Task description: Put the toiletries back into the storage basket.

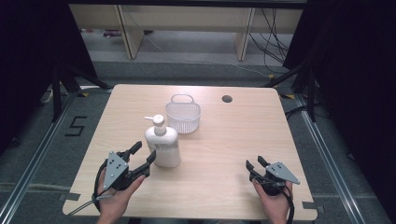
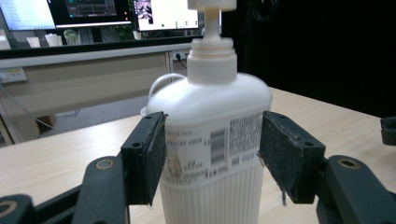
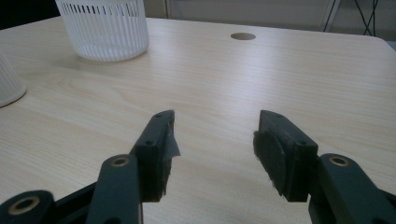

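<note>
Wooden table (image 1: 224,158) | left gripper (image 1: 142,156) wide around pump bottle (image 1: 162,142) | right gripper (image 1: 256,164) wide

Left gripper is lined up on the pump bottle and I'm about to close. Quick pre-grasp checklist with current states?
1. Pump bottle sits between the left gripper jaws: ok.
2. Left pads touching the bottle: cannot tell.
3. Bottle upright on the table: ok.
4. Basket stands apart behind the bottle: ok.
5. Right gripper open, nothing between its jaws, away from the bottle: ok.
</note>
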Demonstrator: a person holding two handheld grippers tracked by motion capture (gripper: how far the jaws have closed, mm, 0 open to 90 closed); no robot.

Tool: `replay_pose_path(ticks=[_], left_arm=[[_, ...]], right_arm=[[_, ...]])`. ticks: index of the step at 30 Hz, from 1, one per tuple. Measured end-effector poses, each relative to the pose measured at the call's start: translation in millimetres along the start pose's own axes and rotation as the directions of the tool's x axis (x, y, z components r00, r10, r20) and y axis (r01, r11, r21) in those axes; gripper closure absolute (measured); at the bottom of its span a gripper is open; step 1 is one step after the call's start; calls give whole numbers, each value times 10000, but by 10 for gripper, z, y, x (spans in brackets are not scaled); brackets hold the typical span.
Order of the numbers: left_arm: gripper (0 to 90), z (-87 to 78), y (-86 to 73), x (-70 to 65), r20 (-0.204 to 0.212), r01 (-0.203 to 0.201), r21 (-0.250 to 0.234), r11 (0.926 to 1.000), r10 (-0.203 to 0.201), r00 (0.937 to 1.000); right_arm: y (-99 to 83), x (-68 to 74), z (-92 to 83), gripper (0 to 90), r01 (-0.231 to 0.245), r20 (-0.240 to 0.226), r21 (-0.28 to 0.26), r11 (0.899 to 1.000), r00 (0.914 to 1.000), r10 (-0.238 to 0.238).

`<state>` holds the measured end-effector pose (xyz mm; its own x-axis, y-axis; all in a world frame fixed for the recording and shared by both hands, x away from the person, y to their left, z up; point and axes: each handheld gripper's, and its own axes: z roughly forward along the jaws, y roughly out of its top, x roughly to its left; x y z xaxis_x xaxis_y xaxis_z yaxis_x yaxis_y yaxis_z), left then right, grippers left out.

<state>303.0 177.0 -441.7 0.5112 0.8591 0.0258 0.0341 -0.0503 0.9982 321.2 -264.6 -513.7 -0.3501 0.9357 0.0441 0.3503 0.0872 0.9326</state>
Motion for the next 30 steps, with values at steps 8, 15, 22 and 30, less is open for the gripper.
replay_pose_path(ticks=[8,15,22,30], left_arm=[[408,134,147,-34,-223,-129,-61,9999,128,9997],[412,274,286,-54,-391,-62,-210,9998,54,9992],[416,423,386,-90,-460,-108,-208,9997,99,9989],[430,514,477,-150,-984,-175,-221,9996,152,9950]], right_arm=[[-1,3,1,473,-9,18,-33,10000,10000,9],[0,-18,13,472,195,-37,-166,9997,9998,-196],[-4,4,17,471,-2,-113,-163,9999,9999,0],[1,-11,12,469,140,-123,-65,9999,9998,-141]])
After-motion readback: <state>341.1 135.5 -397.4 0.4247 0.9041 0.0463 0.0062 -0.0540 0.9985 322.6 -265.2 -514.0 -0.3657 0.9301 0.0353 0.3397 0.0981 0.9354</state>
